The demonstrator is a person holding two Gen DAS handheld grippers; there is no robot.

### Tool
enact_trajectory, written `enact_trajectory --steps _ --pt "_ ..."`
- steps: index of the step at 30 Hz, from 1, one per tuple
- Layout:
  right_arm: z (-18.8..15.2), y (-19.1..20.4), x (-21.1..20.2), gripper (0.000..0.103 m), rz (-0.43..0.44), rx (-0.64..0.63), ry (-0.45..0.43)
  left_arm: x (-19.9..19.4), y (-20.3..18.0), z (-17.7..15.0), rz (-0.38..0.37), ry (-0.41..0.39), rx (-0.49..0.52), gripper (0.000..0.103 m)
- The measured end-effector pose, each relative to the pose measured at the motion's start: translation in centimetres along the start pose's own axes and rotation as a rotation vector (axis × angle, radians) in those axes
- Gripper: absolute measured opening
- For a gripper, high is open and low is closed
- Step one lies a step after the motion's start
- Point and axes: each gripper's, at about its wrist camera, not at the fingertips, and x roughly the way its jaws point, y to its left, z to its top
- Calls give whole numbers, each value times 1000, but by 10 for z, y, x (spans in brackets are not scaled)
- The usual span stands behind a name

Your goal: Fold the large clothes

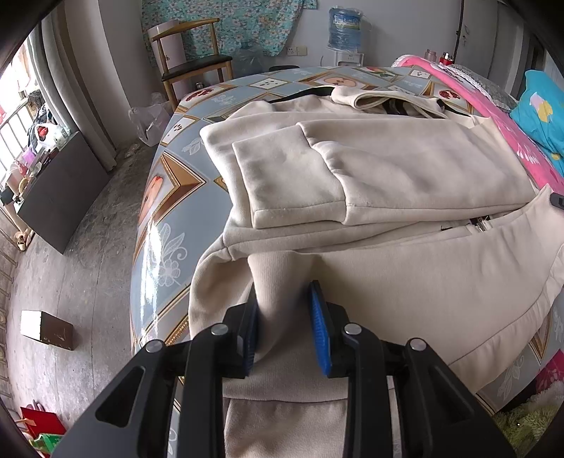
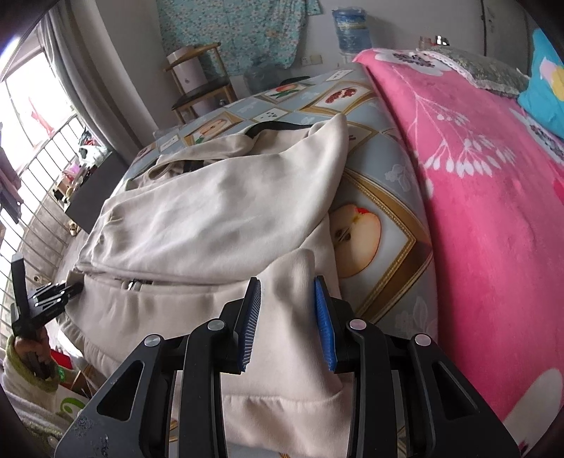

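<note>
Two grippers pinch the cream hoodie (image 1: 370,165) lying on the fruit-patterned table (image 1: 169,176): the left gripper (image 1: 283,317) clamps its ribbed hem at one corner, the right gripper (image 2: 287,313) clamps the hem's other corner beside a pink blanket (image 2: 486,197).

No wording, number or brand can be made out in either view. The big blue water bottle (image 1: 344,26) on the white dispenser by the far wall carries a pale label band, which perhaps holds print, but it is too small and blurred to read. The white box with a green curved mark (image 2: 68,405) at the lower left edge of the right wrist view shows only part of a shape, not a legible letter.
</note>
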Motion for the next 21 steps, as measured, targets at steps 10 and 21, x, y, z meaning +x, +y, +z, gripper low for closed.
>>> enact_trajectory --steps 10,21 --pt "-6 5 4 30 -10 -53 24 0 1 0 -2 0 2 26" --pt "-9 0 0 7 -52 20 -14 -3 -1 -1 16 -23 12 18"
